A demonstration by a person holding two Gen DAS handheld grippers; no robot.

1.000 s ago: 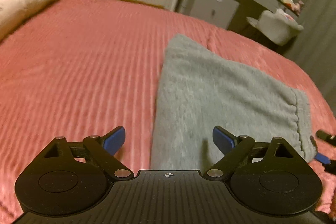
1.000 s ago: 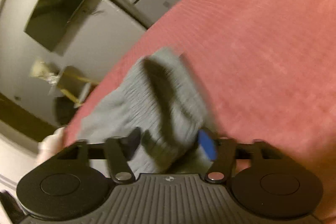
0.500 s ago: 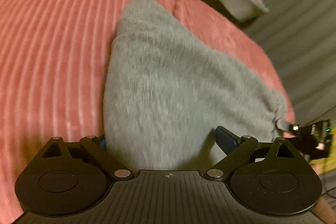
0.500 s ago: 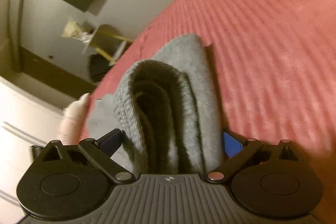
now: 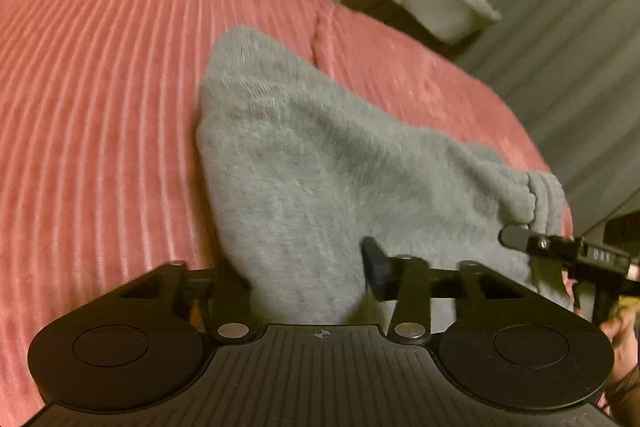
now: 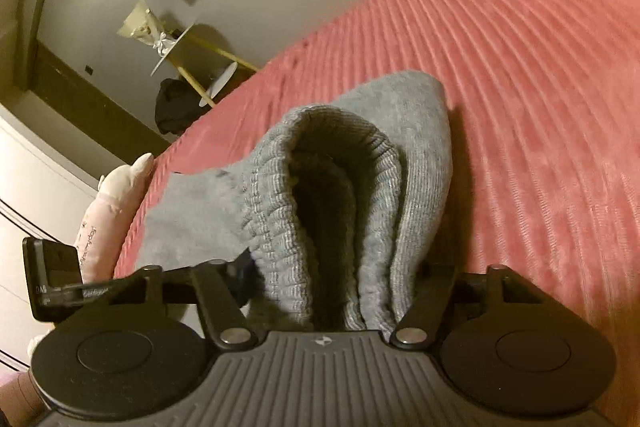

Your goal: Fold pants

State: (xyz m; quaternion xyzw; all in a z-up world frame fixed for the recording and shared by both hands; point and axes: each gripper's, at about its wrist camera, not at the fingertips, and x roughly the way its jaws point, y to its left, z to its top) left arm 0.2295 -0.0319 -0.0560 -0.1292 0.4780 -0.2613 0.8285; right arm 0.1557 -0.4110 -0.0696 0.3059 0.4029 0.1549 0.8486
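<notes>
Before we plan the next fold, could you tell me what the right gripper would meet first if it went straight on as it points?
The grey pants: their ribbed waistband already sits between the closing right gripper.

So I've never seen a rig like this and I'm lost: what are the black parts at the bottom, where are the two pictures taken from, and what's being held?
Each picture comes from a camera on a hand-held claw, looking along its fingers. The left claw and the right claw are both closing on folded grey pants lying on a red ribbed bedspread. The right view looks into the ribbed waistband. At the left view's right edge you can see the other claw.
</notes>
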